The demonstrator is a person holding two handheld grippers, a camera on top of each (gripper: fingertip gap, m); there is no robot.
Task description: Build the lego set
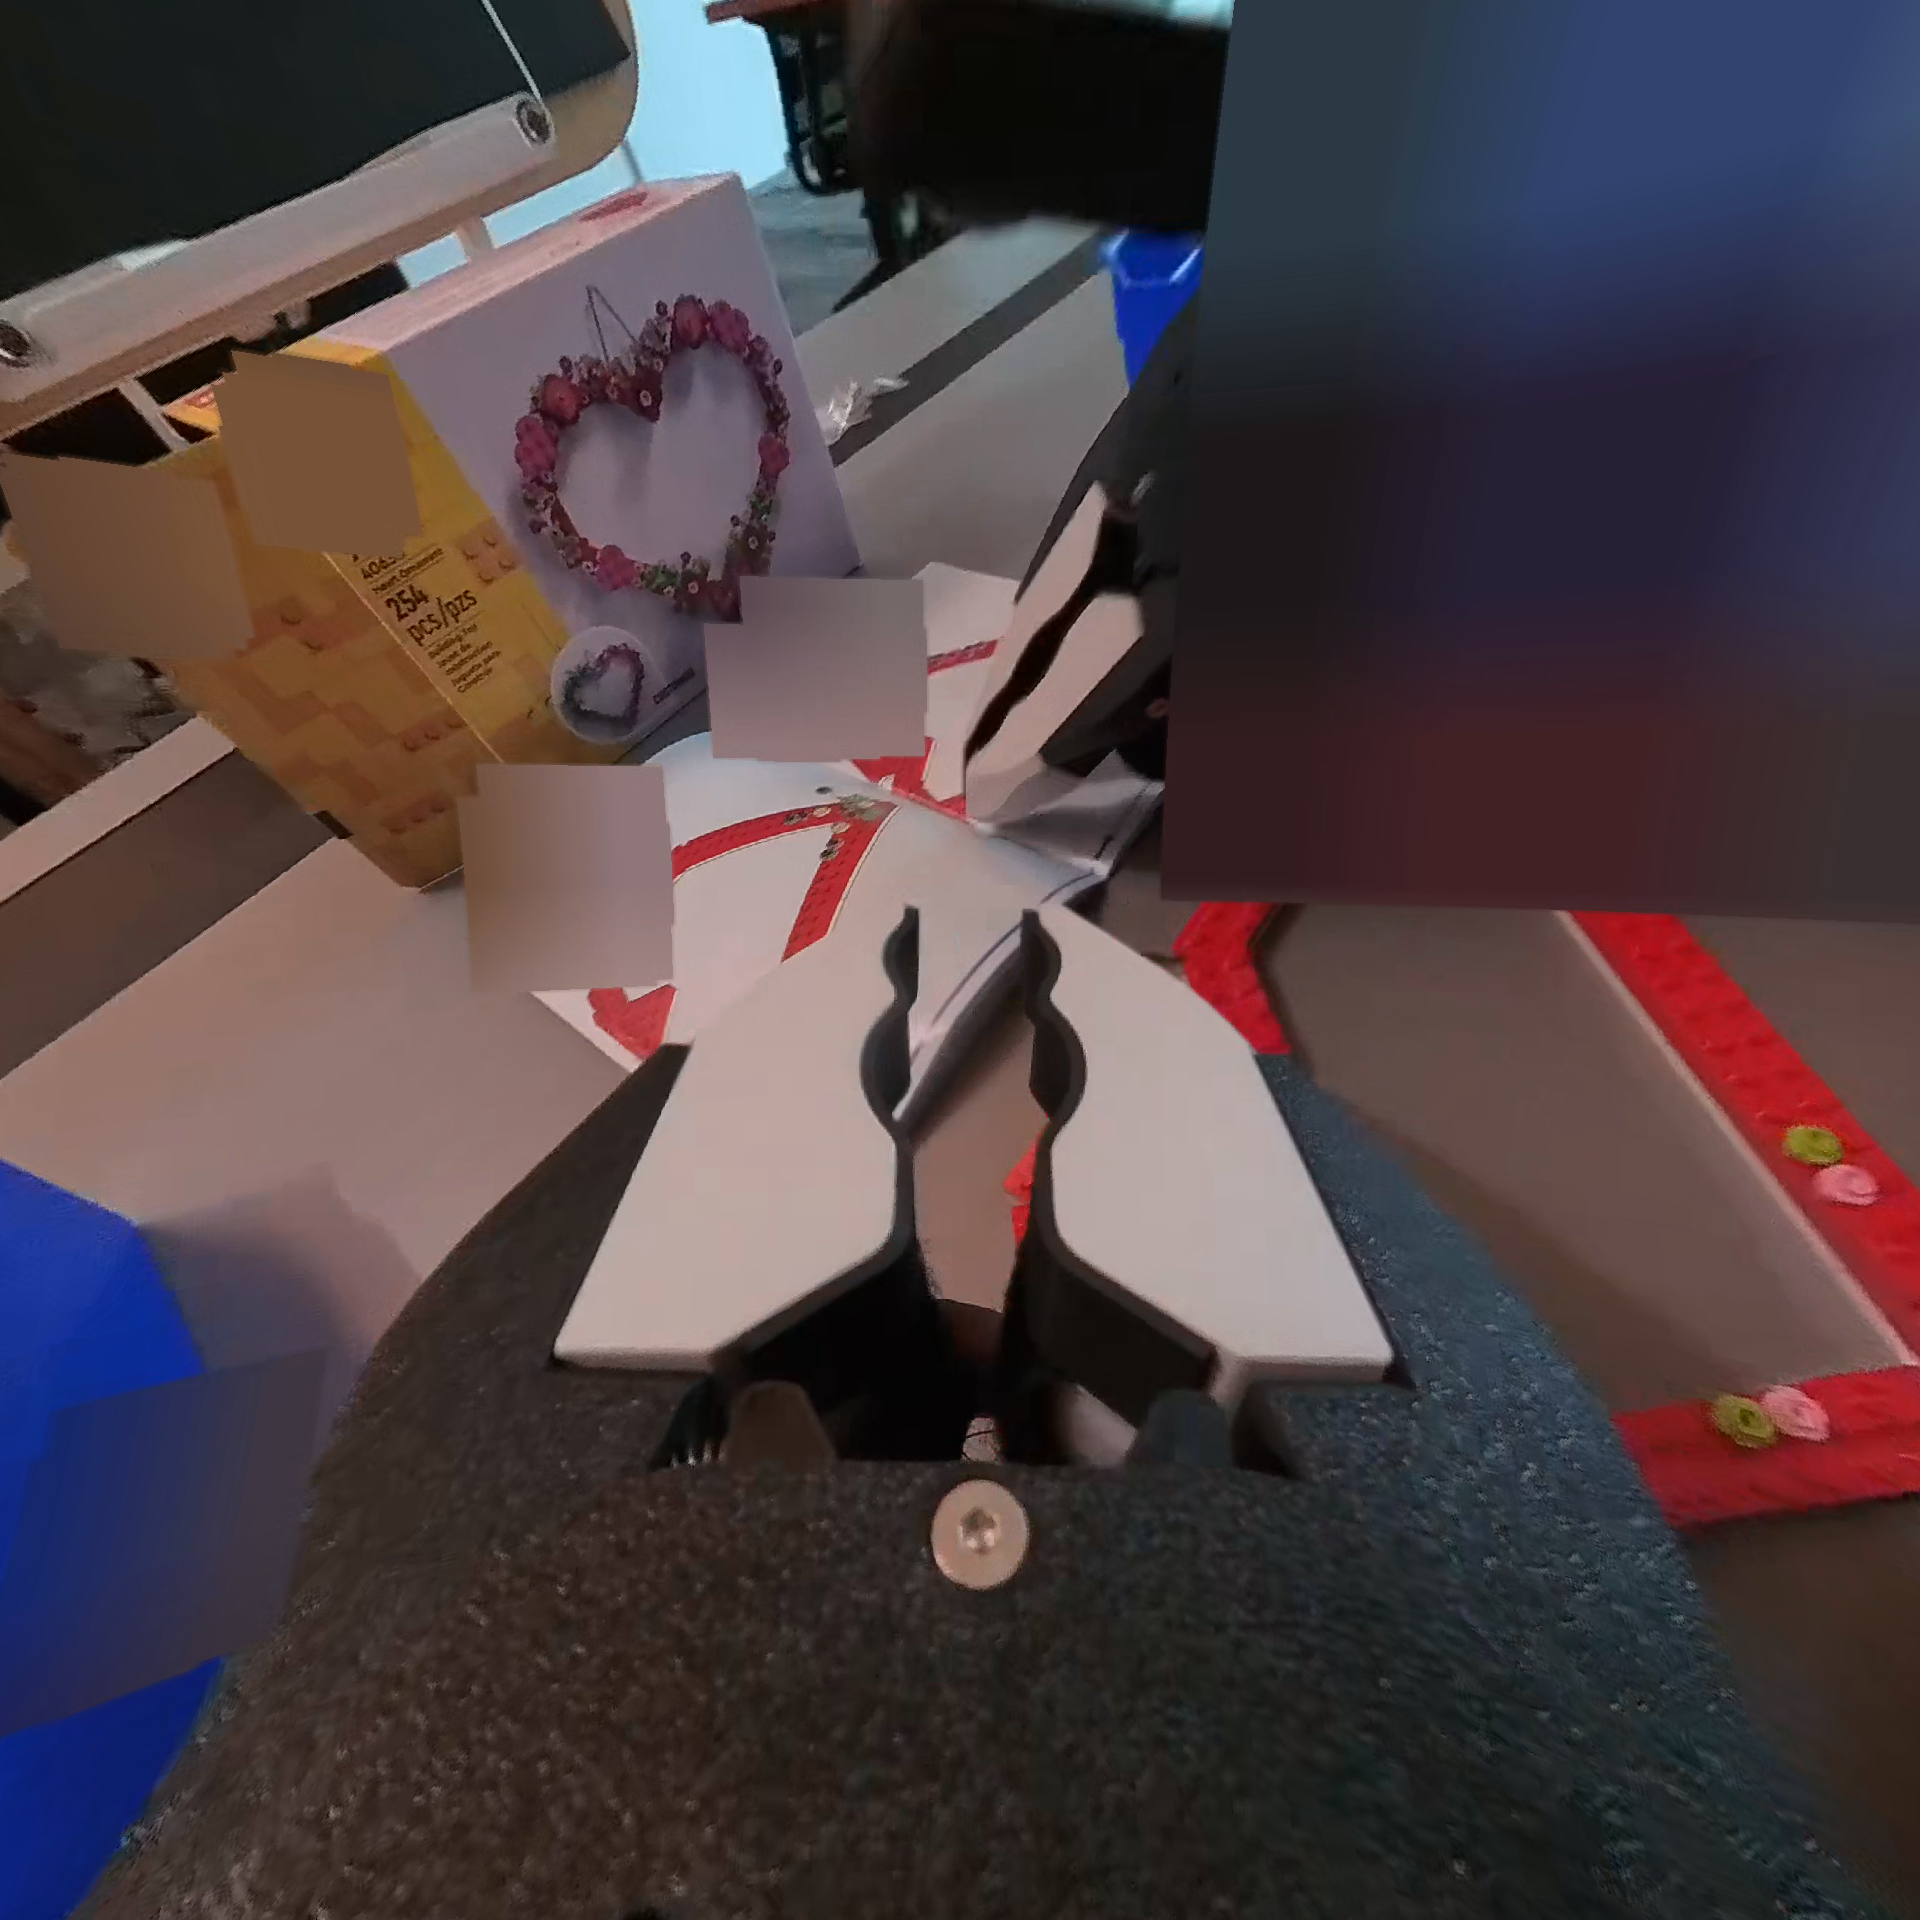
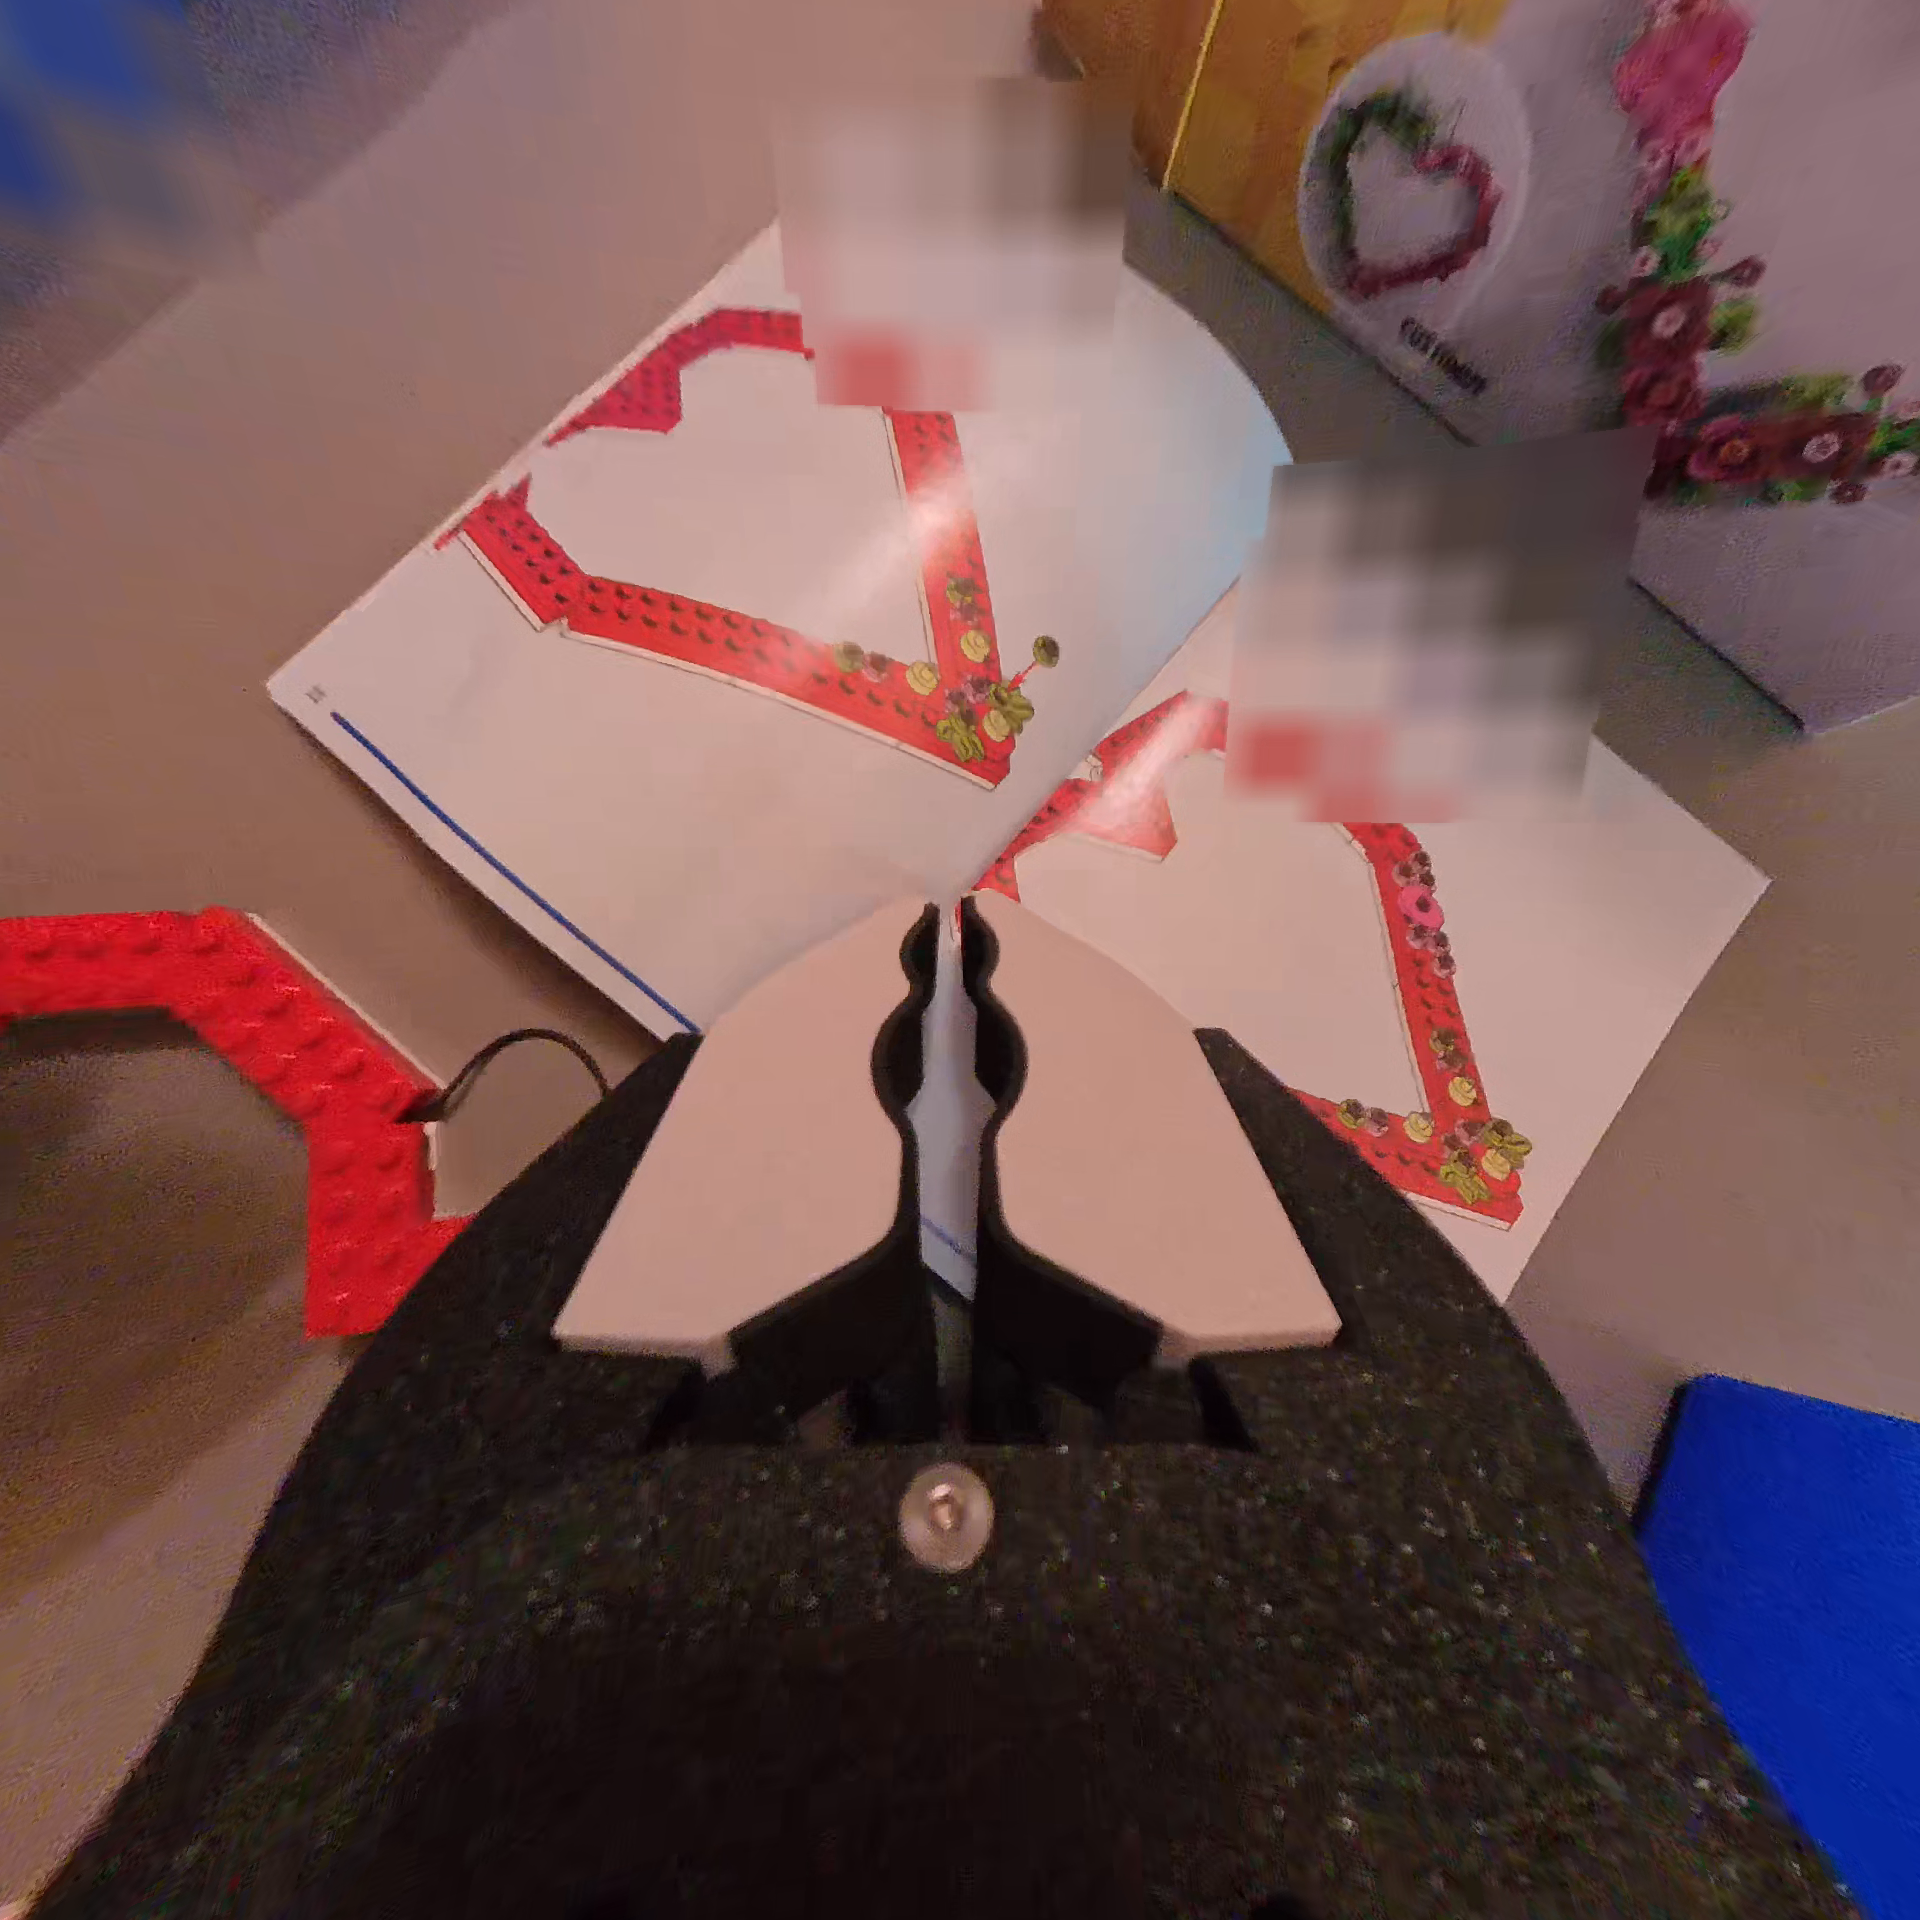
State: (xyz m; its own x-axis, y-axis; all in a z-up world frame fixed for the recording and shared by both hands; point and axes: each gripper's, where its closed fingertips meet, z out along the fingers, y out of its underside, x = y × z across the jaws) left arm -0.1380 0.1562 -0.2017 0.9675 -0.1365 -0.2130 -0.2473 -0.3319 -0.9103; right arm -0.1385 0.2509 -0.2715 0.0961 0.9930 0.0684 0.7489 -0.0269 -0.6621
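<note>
An open instruction booklet lies on the grey table, showing red heart diagrams. My right gripper is shut on the edge of one white page, which curves up from the booklet. It also shows in the left wrist view, pinching that page. My left gripper is narrowly open and empty, hovering over the near edge of the booklet. The red heart frame lies to its right with small green and pink flower pieces on it. The frame's upper corner carries a black cord.
The set's box, yellow and white with a flower heart picture, stands behind the booklet and shows in the right wrist view. Blue bins sit at the back, near left and near right. A black monitor on a white stand overhangs the far left.
</note>
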